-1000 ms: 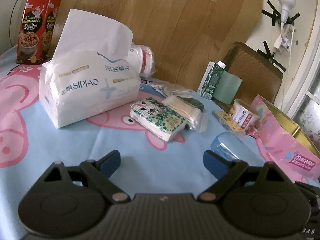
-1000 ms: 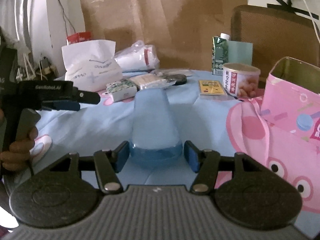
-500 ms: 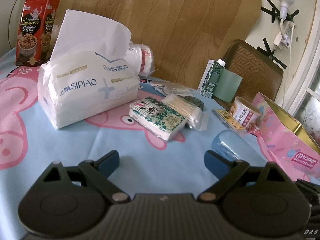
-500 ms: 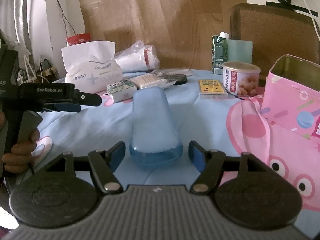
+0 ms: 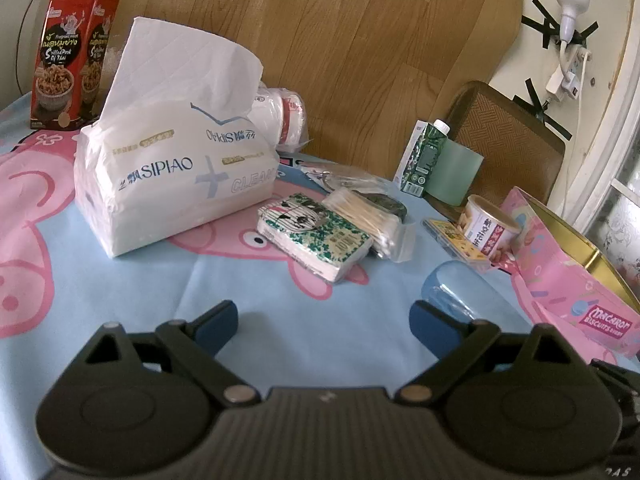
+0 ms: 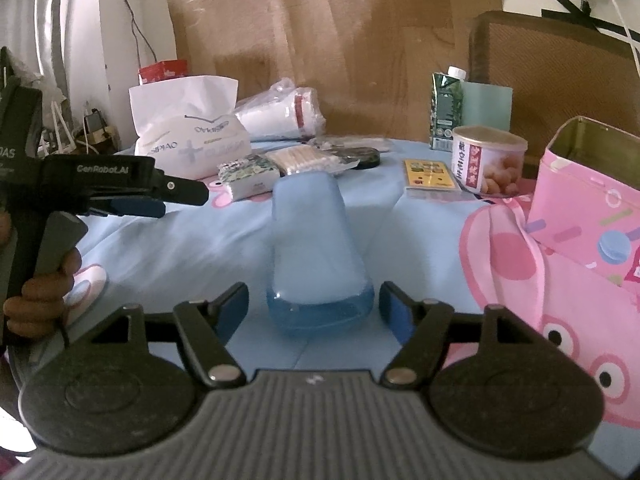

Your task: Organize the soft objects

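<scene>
Covering the whole worktop [image 5: 280, 320], one blue cloth printed with pink pig faces is seen, and everything else is set on it. One large white tissue pack [image 5: 172, 176] with a sheet pulled up from its top stands at the back left; just behind it one bagged stack of white cups [image 5: 286, 114] is laid on its side. One pink biscuit tin [image 5: 576, 280] with an open gold interior is placed at the right edge. One red snack box [image 5: 68, 60] stands in the far left corner, and one green drink carton [image 5: 424, 156] at the back right, with a pale green cup just beside it. One translucent blue cup [image 6: 316, 252] is laid on its side between the fingers of the right gripper [image 6: 314, 306], whose jaws are spread on either side of the cup's rim without touching it. One small panda-printed tissue packet [image 5: 316, 236] lies near the middle, touching one clear bag of cotton swabs [image 5: 368, 220]. One small printed food tub [image 5: 488, 232] stands beside the tin, next to one flat yellow card pack [image 5: 460, 242]. The left gripper [image 5: 324, 320] is held with its jaws spread wide over bare cloth, holding nothing, well short of the tissue packet.
</scene>
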### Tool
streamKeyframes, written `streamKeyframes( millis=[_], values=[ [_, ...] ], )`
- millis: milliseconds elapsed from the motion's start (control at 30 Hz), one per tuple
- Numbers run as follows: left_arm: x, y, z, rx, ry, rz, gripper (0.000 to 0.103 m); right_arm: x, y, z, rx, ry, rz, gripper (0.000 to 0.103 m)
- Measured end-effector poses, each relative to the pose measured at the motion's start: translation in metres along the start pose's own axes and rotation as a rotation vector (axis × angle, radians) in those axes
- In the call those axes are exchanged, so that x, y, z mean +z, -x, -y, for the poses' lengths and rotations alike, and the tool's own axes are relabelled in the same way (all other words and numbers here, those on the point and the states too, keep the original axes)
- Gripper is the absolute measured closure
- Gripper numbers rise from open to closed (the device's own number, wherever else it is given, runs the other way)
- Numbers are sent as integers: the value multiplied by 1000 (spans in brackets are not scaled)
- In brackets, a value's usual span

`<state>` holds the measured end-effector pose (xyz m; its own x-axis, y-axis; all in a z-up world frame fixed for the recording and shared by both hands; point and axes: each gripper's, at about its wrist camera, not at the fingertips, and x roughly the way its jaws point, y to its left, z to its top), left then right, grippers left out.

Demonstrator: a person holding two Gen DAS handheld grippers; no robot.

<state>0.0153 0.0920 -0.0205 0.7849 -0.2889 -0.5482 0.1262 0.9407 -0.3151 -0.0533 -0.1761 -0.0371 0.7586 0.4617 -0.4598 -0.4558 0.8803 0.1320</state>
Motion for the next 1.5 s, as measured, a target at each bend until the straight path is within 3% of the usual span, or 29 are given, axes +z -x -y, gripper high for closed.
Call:
streamKeyframes(
  millis=[100, 167, 900, 1500],
  values=[
    [0, 0, 0, -1, 0, -1, 7, -1, 0, 0, -6, 6, -4, 47],
    [0, 0, 0, 0, 0, 0, 6, -1, 2, 0, 0, 8, -4, 47],
    [0, -1, 5, 18, -18, -10, 6, -13, 20, -6, 31, 93, -11, 46],
    [-1, -2, 9, 18, -48, -30, 6, -14, 23, -3, 51, 78, 2, 36]
  ],
)
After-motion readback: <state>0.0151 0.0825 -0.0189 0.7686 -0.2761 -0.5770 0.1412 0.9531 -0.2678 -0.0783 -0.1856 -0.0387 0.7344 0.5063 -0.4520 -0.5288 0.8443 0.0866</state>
